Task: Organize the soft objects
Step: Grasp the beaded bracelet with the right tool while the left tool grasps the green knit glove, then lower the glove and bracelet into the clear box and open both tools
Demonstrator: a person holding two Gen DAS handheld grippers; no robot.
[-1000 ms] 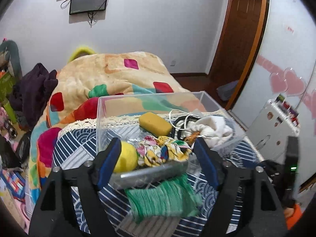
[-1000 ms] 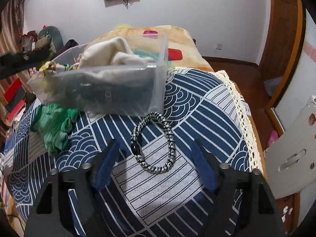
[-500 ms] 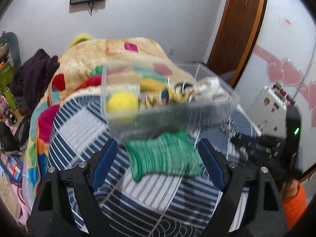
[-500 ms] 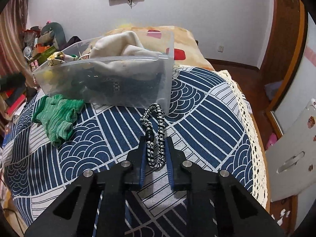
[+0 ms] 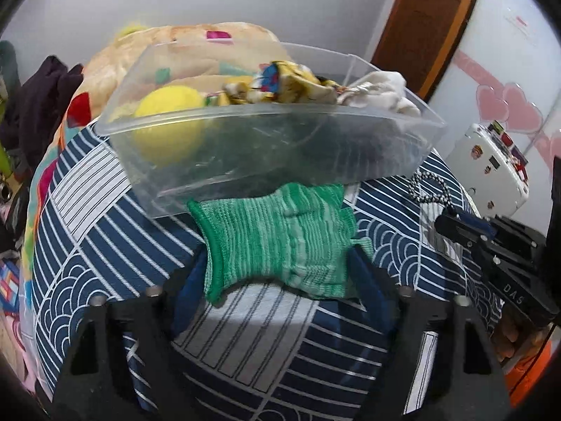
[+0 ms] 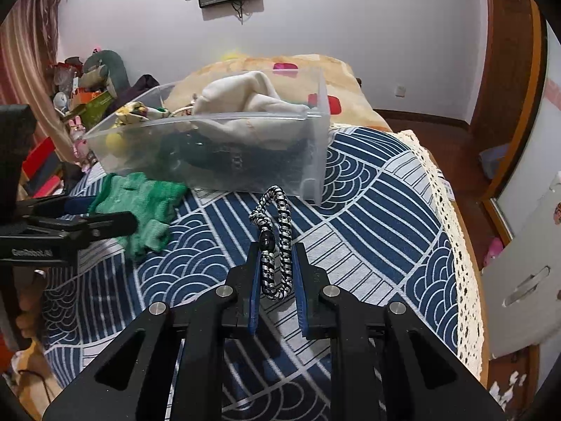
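Observation:
A green knitted cloth lies on the blue patterned tablecloth in front of a clear plastic bin. My left gripper is open, its blue fingers on either side of the cloth's near edge. The bin holds a yellow ball, a floral scrunchie and a white cloth. My right gripper is shut on a black-and-white braided cord loop, held just above the tablecloth near the bin. The green cloth and left gripper show at left.
The table's lace edge runs along the right. A bed with a colourful blanket lies behind the bin. A white box stands at right. Clutter fills the far left. A wooden door stands at right.
My left gripper dropped and moved forward until its open fingers straddle the green cloth. My right gripper closed on the braided cord loop and lifted it slightly.

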